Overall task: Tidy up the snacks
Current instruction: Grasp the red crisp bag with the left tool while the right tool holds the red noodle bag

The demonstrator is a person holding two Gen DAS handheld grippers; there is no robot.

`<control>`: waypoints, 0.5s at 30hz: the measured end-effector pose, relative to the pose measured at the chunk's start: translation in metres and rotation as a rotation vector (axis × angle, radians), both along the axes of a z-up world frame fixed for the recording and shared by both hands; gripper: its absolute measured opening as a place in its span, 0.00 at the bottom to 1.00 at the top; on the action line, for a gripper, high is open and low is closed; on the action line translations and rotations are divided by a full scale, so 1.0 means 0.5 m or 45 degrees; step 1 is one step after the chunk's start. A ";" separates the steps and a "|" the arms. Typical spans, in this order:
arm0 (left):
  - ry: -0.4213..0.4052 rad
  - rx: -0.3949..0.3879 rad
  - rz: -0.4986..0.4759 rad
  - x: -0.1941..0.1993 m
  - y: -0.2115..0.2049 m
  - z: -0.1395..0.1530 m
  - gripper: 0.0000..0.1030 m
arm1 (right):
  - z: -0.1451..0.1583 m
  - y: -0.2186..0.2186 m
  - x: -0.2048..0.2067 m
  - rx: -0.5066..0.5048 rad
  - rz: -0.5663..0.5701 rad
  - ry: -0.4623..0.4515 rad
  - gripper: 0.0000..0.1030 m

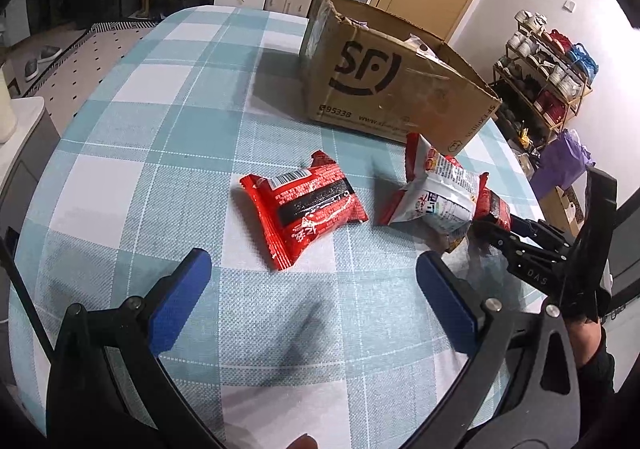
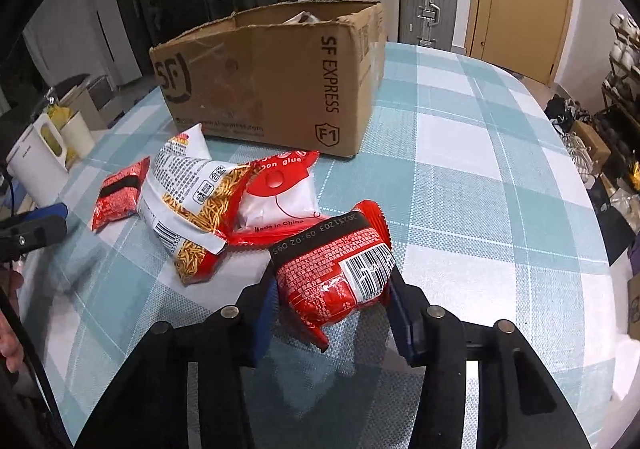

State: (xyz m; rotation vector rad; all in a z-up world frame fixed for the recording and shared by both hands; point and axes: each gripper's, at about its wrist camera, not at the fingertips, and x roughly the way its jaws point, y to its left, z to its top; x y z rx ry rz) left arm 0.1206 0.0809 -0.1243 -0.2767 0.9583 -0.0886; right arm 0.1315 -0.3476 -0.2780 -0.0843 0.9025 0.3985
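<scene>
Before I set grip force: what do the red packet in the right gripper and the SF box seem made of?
Red packet: looks like thin glossy plastic film, shiny and crinkled, with crimped ends. SF box: matte brown corrugated cardboard, with torn, dented edges.

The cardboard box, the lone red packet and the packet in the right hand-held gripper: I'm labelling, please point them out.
cardboard box (image 1: 384, 89), left wrist view, printed front wall.
lone red packet (image 1: 308, 205), left wrist view, middle.
gripped red packet (image 2: 336, 269), right wrist view, printed face.
</scene>
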 end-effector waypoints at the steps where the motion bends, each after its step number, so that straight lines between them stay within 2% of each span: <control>1: 0.001 0.001 0.001 -0.001 0.000 0.000 0.99 | 0.000 0.000 -0.001 0.001 -0.002 -0.003 0.46; 15: 0.051 0.006 0.047 0.010 0.013 -0.017 0.99 | 0.028 -0.020 -0.028 0.075 -0.008 -0.055 0.46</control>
